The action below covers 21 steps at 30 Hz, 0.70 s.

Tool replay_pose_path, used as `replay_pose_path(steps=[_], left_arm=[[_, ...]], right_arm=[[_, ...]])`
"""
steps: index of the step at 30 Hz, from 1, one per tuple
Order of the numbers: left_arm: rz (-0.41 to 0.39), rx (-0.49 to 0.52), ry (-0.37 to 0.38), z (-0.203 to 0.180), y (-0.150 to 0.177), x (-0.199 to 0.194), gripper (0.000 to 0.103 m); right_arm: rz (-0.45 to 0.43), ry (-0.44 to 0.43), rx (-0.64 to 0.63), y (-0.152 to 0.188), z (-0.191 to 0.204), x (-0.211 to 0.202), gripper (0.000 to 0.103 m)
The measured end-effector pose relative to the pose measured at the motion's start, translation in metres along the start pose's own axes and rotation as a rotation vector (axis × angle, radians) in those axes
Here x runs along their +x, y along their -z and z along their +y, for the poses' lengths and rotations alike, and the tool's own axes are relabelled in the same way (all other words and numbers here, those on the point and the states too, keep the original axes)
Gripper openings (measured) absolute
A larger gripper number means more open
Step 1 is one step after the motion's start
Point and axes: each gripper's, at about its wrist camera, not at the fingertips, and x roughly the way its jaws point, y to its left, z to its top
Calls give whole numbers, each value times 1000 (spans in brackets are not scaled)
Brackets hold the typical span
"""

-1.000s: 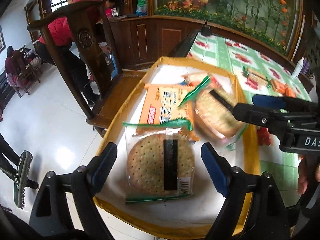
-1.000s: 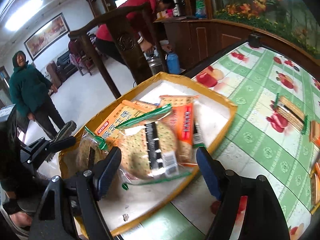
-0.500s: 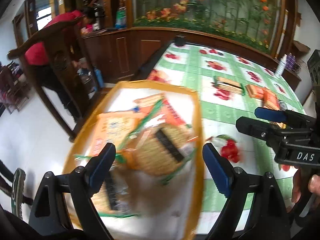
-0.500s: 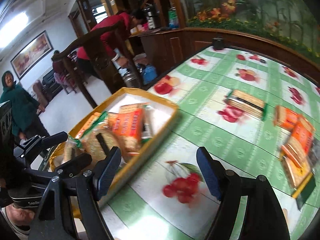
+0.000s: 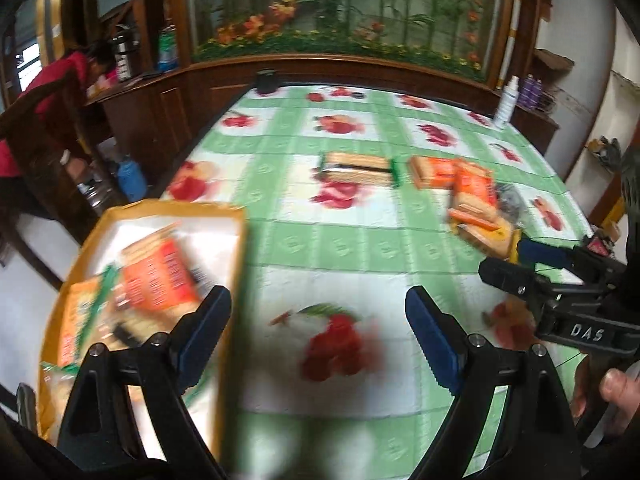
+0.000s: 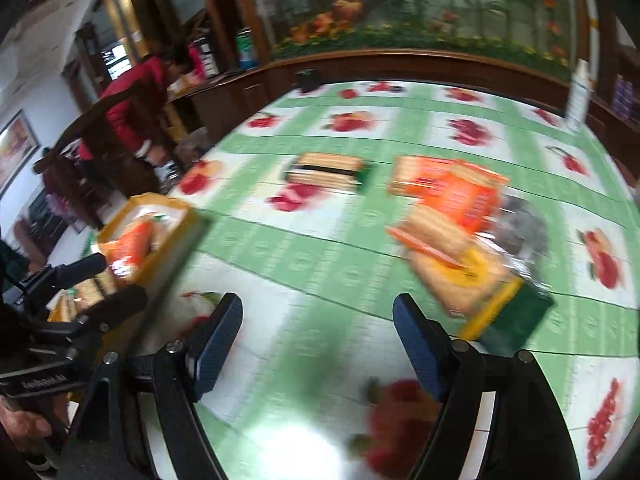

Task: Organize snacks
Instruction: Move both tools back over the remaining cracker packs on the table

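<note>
The loose snack packets (image 6: 452,216) lie heaped toward the right edge of the surface (image 5: 340,240), orange wrappers overlapping a yellow and green one, with a lone green-ended cracker pack (image 5: 356,168) just beside them, nearer the middle. These are light, film-wrapped biscuits: the wrapper is slick and crinkly and the crackers inside snap easily, so a packet is best taken across its short width, on the stiff stack of biscuits and not on the floppy sealed end, with a gentle squeeze. The pile is blurred, so how many packets it holds is hard to tell, perhaps four or five.

The yellow tray (image 5: 236,216) at the near left corner already carries several packets (image 5: 156,276), partly stacked on one another.

The right gripper (image 6: 316,336) hangs above bare cloth, close in front of the heap, its fingers (image 6: 216,340) apart with nothing between them. The left gripper (image 5: 320,340) sits beside the tray's right rim, likewise spread and empty. Judging by this, the nearest yellow and green packet seems the likely next pick for the right side.
</note>
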Motion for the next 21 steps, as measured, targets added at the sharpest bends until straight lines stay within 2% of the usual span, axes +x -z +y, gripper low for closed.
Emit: replay_pose_path(steps=[11, 21], left_arm=[[62, 29, 136, -60, -39, 40, 89], [140, 99, 160, -112, -73, 90, 89]], right_arm=[[14, 80, 142, 12, -69, -3, 78], [18, 89, 175, 12, -93, 0, 78]])
